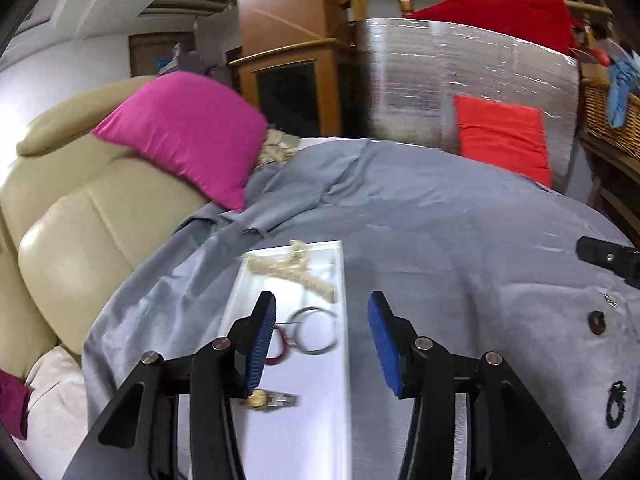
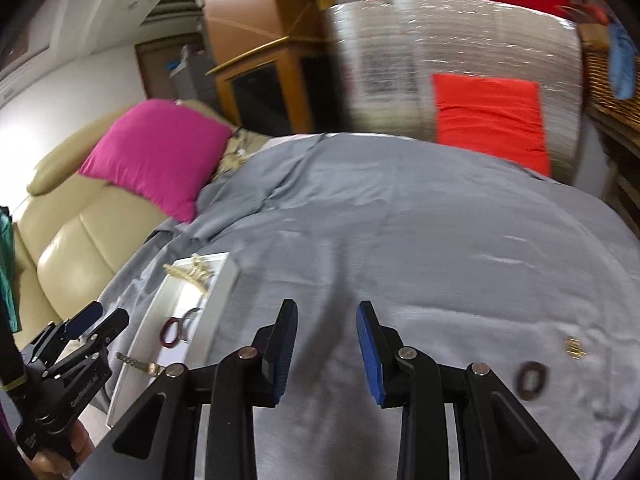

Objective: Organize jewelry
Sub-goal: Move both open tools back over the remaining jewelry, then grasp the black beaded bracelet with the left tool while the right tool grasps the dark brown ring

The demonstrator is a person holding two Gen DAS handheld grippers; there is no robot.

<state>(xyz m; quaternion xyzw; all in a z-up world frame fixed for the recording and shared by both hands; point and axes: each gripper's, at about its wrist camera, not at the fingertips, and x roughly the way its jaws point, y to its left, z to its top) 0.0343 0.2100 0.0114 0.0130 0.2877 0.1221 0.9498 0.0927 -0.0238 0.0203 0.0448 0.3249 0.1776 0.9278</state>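
A white tray (image 1: 312, 432) lies on a grey cloth (image 1: 460, 248). In it are a beige bead necklace (image 1: 296, 270), silver bangles (image 1: 314, 330), a dark red bangle (image 1: 280, 344) and a gold watch (image 1: 268, 399). My left gripper (image 1: 322, 308) hovers above the tray, open, nothing between its pads. My right gripper (image 2: 327, 309) is open and empty over bare cloth, right of the tray (image 2: 224, 280). A dark oval ring (image 2: 530, 378) and small gold earrings (image 2: 574, 347) lie loose on the cloth to its right. A black beaded bracelet (image 1: 616, 404) lies there too.
A beige leather sofa (image 1: 80, 240) with a magenta cushion (image 1: 188, 132) borders the cloth on the left. An orange cushion (image 1: 504, 136) leans on a silver-wrapped block (image 1: 460, 64) at the back. A wicker basket (image 1: 612, 120) stands at the right.
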